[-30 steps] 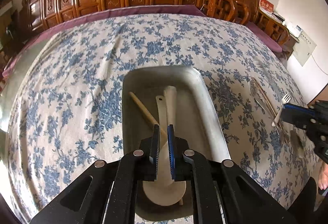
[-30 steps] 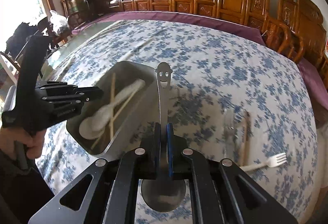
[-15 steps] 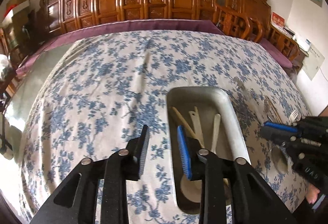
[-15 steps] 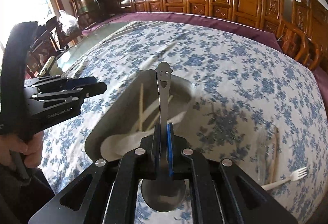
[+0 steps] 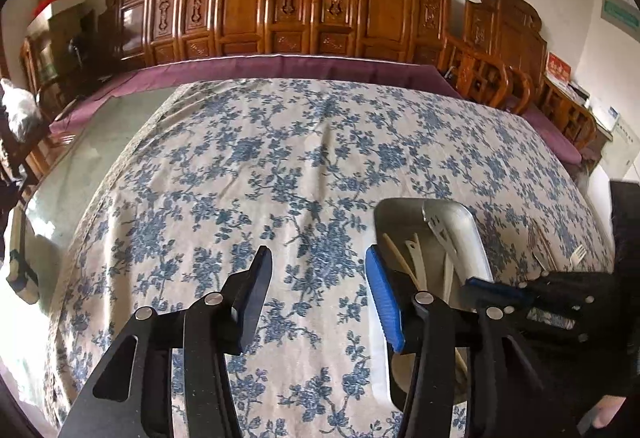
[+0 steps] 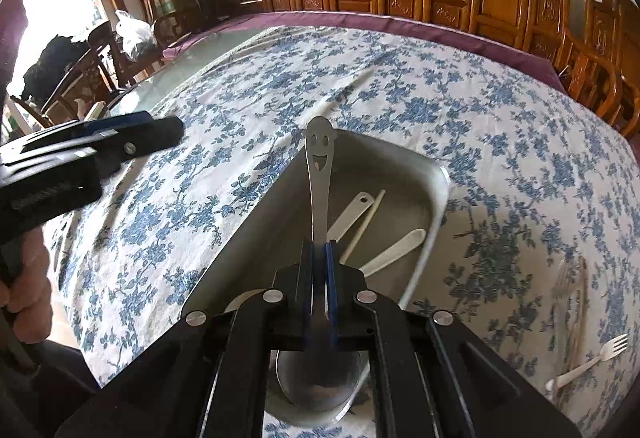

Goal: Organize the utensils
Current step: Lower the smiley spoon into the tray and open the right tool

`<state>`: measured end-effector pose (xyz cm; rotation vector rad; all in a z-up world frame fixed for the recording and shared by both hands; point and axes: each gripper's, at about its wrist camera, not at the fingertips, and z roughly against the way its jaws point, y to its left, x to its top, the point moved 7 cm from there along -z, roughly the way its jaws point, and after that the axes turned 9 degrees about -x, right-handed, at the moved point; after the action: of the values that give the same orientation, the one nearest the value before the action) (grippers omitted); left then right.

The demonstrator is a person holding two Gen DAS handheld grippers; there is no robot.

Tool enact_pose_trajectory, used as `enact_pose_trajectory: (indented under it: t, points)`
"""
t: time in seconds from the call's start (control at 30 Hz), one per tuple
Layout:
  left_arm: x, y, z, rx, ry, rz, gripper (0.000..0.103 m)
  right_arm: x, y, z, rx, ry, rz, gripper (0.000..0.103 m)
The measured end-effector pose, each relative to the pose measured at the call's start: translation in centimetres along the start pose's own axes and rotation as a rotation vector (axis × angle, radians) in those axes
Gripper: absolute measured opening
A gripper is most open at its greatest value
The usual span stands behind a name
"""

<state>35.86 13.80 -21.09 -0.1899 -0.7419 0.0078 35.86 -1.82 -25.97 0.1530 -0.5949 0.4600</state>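
Metal tray (image 6: 434,173) on floral-clothed worktop (image 5: 280,165), serving as landmark throughout. Right claw (image 6: 319,258) clamped narrow on steel spoon (image 6: 318,173), smiley-faced handle end pointing away from the camera, bowl below the jaws; spoon suspended over the tray, not yet resting in it as far as can be judged. Inside the tray: two white spoons (image 6: 394,250) and a pale chopstick (image 6: 366,220), lying roughly lengthwise. Left claw (image 5: 316,298) empty, jaws opening with nothing between them, hovering over bare cloth just left of the tray; also visible from the right wrist at far left of the tray, gripped by a hand (image 6: 28,278). To the right of the tray, well apart: white fork (image 6: 588,360) and a loose pile of further utensils (image 6: 570,298), too blurred to identify singly. Step in hand, by judgement: delivery of the steel spoon into the tray. Next move likely calling for lowering the right claw until the spoon lies along the tray floor beside the white spoons, then parting the jaws; handle best kept aligned with the tray's long axis to avoid catching the rim. Afterwards, remaining pieces right of the tray still to be collected, the fork nearest the worktop edge.
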Motion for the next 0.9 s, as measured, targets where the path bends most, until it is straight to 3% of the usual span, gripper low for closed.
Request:
enact_pose_trajectory:
  t: [0.47,0.9]
  points:
    - [0.2,1.0,0.3,0.008,-0.01,0.026,0.056,-1.4,-0.4,-3.9,0.002,0.057,-0.058,0.008]
    - [0.5,-0.9,0.3,-0.006,-0.013,0.0,0.056,-0.7,-0.9,-0.4,0.055,-0.017,-0.046,0.01]
